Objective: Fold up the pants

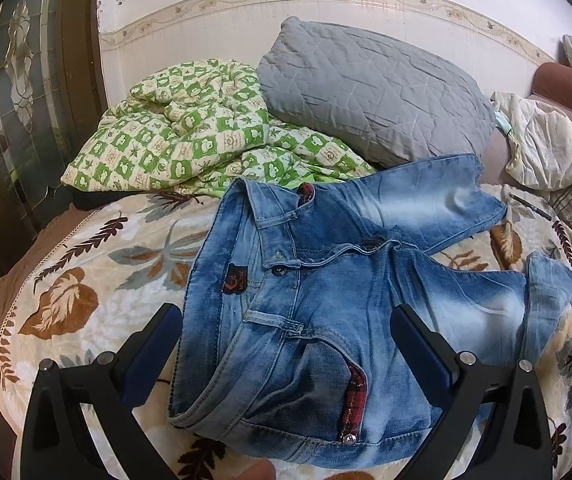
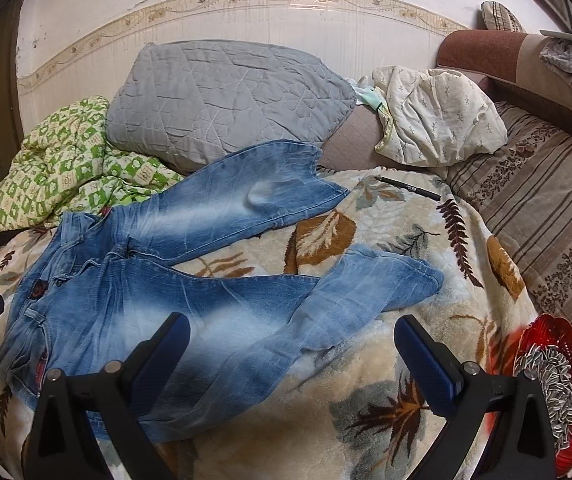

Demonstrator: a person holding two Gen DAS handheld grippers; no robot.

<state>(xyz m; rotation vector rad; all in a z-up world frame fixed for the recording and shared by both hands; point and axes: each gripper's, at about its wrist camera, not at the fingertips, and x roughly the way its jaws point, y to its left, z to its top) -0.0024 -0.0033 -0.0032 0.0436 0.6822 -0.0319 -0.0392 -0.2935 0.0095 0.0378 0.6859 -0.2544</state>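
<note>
In the right wrist view, open blanket (image 2: pixel 385 232) is seen between the two legs of the jeans (image 2: pixel 190 308), from the centre out towards 2 o'clock, and again at 5 o'clock in front of the spread fingers. That stretch is bounded at 4 o'clock by a red dish of seeds (image 2: pixel 557 384) and at 1 o'clock by a pen (image 2: pixel 407 188) lying on the blanket. The way towards 12 o'clock is blocked by a grey pillow (image 2: pixel 222 100), on which the far leg's hem rests, and towards 10 o'clock by a green checked quilt (image 2: pixel 66 160). In the left wrist view, bare blanket (image 1: pixel 98 264) lies at 9 o'clock of the waistband.
</note>
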